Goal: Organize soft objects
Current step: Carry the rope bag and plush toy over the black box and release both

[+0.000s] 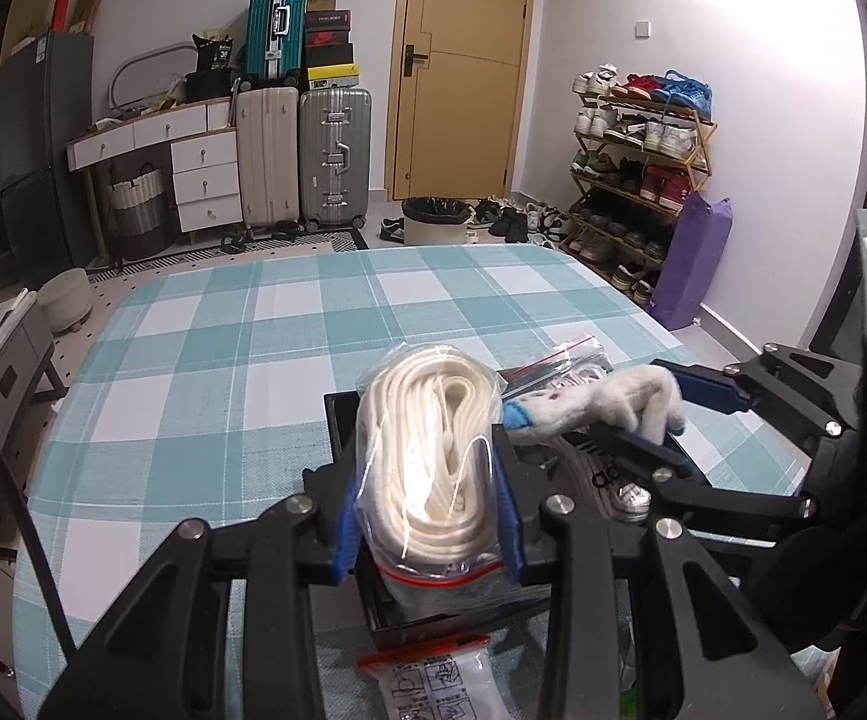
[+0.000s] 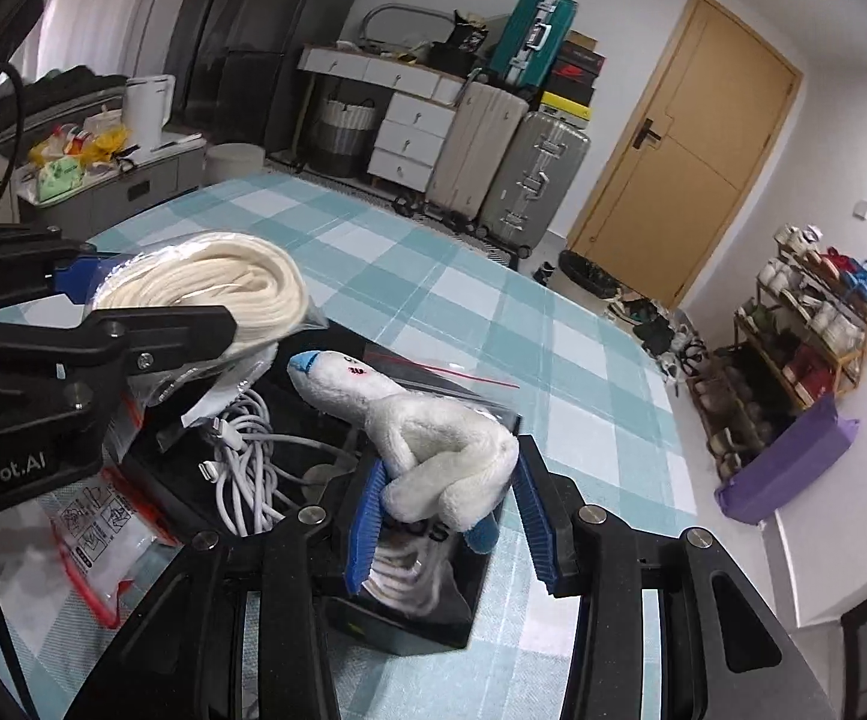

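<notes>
Holding a clear bag of rope [image 1: 430, 456] in my left gripper [image 1: 427, 516], I am squeezing it between the blue pads, so those jaws are closed on the bag. The bag is long and it is pointing away from me, up over the black box [image 1: 373, 618]. The rope inside is cream, thick and soft, looped round and round, and the bag is shiny and crinkly with a red zip strip near me. My right gripper [image 2: 448, 516] is pinching a white fluffy toy [image 2: 427, 444]; its jaws are closed on the toy's fat end. The toy is long too, and its blue tip is pointing up and to the left, toward the rope bag. It is hanging just over the box. White cables [image 2: 241, 468] are lying curled inside the box. The box is sitting on a blue and white checked cloth [image 1: 205, 360]. Another flat bag [image 2: 97, 540] with red edges is lying beside the box.
</notes>
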`<control>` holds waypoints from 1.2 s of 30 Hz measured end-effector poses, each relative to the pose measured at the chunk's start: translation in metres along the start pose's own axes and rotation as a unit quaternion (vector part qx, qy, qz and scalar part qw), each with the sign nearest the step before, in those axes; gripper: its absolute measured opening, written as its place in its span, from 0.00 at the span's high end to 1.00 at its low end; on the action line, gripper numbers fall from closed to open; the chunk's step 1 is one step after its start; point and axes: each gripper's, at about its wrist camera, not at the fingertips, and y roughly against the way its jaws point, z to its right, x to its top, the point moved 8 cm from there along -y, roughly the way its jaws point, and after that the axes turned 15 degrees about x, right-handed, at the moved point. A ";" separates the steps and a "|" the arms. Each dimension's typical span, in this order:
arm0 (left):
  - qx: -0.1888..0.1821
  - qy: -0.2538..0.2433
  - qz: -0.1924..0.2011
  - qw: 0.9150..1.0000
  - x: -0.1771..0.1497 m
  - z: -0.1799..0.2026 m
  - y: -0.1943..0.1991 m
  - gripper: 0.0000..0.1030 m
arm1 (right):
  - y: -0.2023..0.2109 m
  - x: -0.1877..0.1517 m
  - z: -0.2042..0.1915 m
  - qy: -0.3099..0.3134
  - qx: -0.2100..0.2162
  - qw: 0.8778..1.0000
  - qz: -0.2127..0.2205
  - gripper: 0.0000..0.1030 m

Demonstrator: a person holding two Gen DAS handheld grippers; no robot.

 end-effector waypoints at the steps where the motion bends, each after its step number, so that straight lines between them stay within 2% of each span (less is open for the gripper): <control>1: 0.000 0.000 0.000 1.000 0.000 0.000 -0.001 0.66 | -0.003 0.000 -0.002 0.003 0.002 1.000 -0.003 0.60; 17: 0.005 0.009 -0.011 1.000 -0.003 -0.007 -0.013 0.66 | -0.038 0.009 -0.003 0.020 0.056 0.998 -0.033 0.60; 20: 0.004 0.009 -0.014 1.000 -0.003 -0.007 -0.014 0.66 | -0.039 0.010 -0.002 0.025 0.056 0.998 -0.035 0.53; 23: 0.002 0.009 -0.014 1.000 -0.003 -0.006 -0.015 0.66 | -0.035 0.012 0.005 0.030 0.029 0.999 -0.028 0.37; 25: 0.000 0.009 -0.015 1.000 -0.003 -0.005 -0.015 0.66 | -0.028 0.012 0.008 0.033 0.023 0.999 -0.020 0.16; 31: -0.003 0.005 -0.017 1.000 -0.006 0.000 -0.016 0.64 | -0.012 0.002 0.010 0.024 0.035 0.999 -0.013 0.12; 34: -0.002 -0.003 -0.022 1.000 -0.009 0.002 -0.017 0.58 | -0.003 -0.003 0.009 0.008 0.048 0.999 -0.009 0.11; 36: -0.005 -0.008 -0.023 1.000 -0.010 0.005 -0.015 0.48 | 0.003 -0.005 0.008 0.004 0.048 0.999 -0.005 0.10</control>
